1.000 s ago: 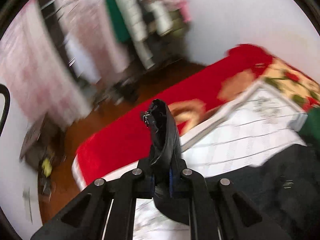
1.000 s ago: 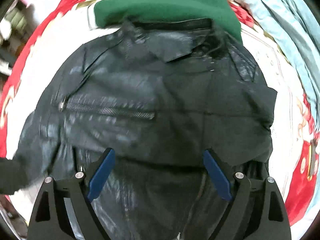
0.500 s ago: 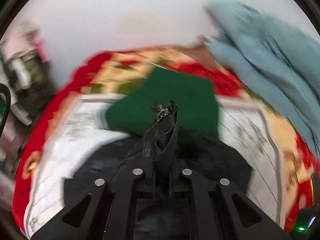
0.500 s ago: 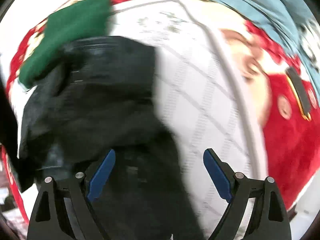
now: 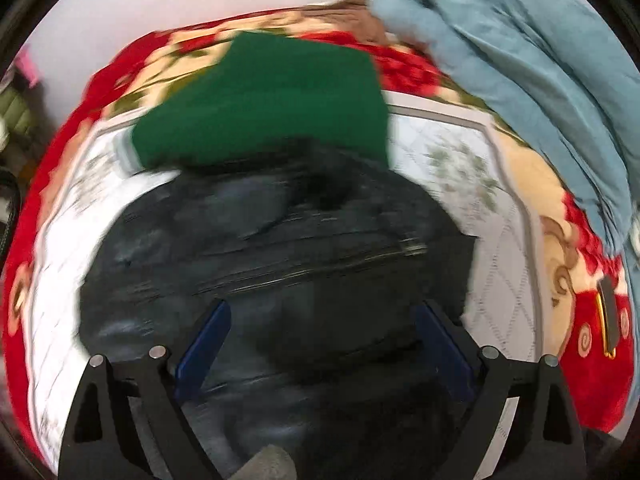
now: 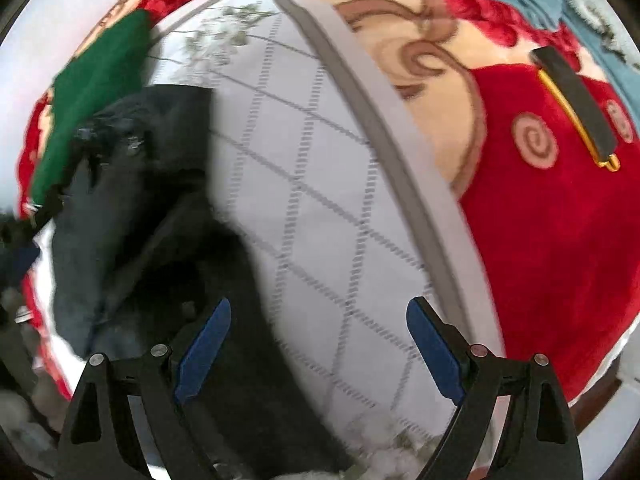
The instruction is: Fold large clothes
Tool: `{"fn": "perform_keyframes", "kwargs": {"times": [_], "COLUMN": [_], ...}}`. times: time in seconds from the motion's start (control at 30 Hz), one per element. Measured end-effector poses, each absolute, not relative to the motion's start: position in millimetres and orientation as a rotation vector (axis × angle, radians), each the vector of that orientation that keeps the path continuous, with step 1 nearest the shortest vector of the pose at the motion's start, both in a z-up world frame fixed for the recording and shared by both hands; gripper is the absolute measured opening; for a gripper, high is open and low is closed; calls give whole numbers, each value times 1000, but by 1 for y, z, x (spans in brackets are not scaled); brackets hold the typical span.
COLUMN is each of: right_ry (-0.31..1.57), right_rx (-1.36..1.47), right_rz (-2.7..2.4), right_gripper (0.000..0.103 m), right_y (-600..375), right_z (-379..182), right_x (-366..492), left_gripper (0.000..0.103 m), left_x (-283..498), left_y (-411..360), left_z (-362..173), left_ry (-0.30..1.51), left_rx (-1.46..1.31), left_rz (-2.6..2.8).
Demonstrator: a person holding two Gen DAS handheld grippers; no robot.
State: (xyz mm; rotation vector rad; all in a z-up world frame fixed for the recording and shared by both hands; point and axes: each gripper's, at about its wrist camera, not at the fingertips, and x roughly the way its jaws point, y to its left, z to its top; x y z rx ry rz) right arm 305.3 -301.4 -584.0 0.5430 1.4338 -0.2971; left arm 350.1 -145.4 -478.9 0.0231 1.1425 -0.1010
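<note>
We are hovering both grippers, left [image 5: 322, 344] and right [image 6: 318, 340], jaws wide and empty, over the jacket [image 5: 280, 248] lying mid-quilt [image 6: 320, 200], probably choosing the next fold's edge.

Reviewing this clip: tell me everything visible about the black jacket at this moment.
The black jacket looks like glossy leather, blurred by motion. It lies spread on the white quilted mat, a metal zipper line crossing its front. Its far edge touches or overlaps the green folded garment. Both the left gripper and right gripper have their jaws wide apart and hold nothing. In the right wrist view the jacket lies left of centre, creased.
</note>
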Motion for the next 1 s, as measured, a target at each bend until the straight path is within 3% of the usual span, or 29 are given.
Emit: {"fn": "perform_keyframes", "kwargs": {"times": [0.07,0.17,0.23,0.33,0.43,0.47,0.5,0.57,0.73,0.83,0.93,0.97,1.0], "right_ry": [1419,1385,1356,1344,1495,1521,1521,1470,1384,1441,1513,1500,1476], "right_rx": [596,690,659,630,590,531,466,489,537,488,571,630,699], "right_rz": [-246,-115,-67,-37,-14,-37,-82,-121,-258,-236,-177,-163,-147], "right_gripper": [90,75,75,75,68,32,14,3,2,5,16,26,47], "right_y": [-293,-276,-260,-242,-220,-215,-211,-218,-244,-240,-248,-254,-262], "right_z": [-573,-566,-568,-589,-633,-637,-634,-620,-588,-612,-638,-635,-629], "right_x": [315,348,384,431,473,476,474,461,427,434,442,439,434], "left_gripper": [95,95,95,95,95,95,95,95,95,95,103,103,103], "left_x": [347,342,341,347,349,349,348,350,352,370,384,386,387], "left_y": [-105,-41,-3,37,58,63,64,64,57,60,68,71,73], "left_z": [-470,-468,-479,-506,-519,-521,-520,-519,-522,-558,-590,-590,-585], "left_ry": [1153,1172,1190,1240,1257,1258,1263,1281,1298,1342,1408,1416,1413], "left_rx": [10,20,36,50,31,20,13,22,22,86,102,92,82], "left_rz": [0,199,323,449,516,531,533,550,518,553,557,555,556]}}
